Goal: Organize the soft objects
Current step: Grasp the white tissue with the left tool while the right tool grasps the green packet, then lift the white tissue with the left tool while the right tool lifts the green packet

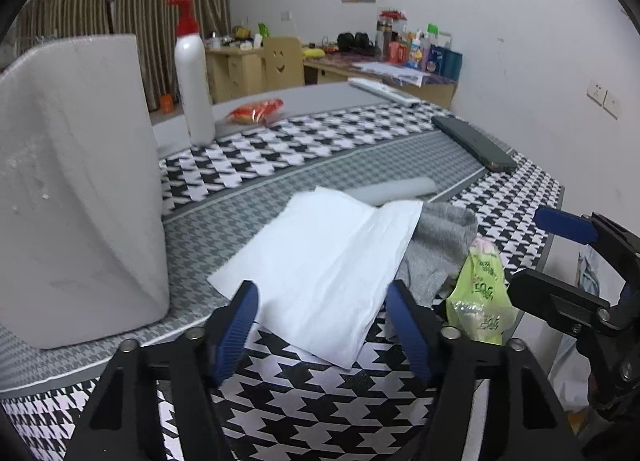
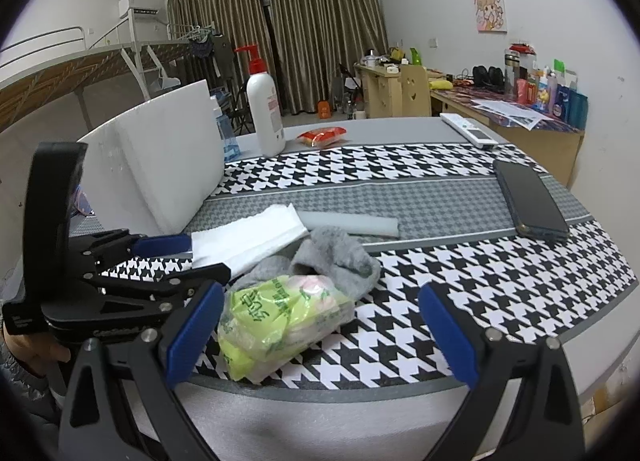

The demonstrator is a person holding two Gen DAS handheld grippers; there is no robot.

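Observation:
A white paper towel [image 1: 320, 261] lies flat on the houndstooth tablecloth [image 1: 304, 393]; it also shows in the right wrist view [image 2: 248, 239]. My left gripper [image 1: 322, 315] is open, its blue fingers either side of the towel's near edge. A grey sock [image 1: 436, 245] lies crumpled to the right of the towel, also seen in the right wrist view [image 2: 336, 257]. A green tissue packet [image 2: 280, 317] lies against the sock, and shows in the left wrist view [image 1: 480, 297]. My right gripper [image 2: 320, 325] is open, with the packet by its left finger.
A white foam block [image 1: 76, 189] stands at the left. A white pump bottle [image 1: 194, 73], a red snack packet [image 1: 256, 109], a remote [image 2: 468, 129], a dark phone [image 2: 528, 197] and a grey strip [image 2: 348, 223] lie further back. The table edge [image 2: 320, 393] is near.

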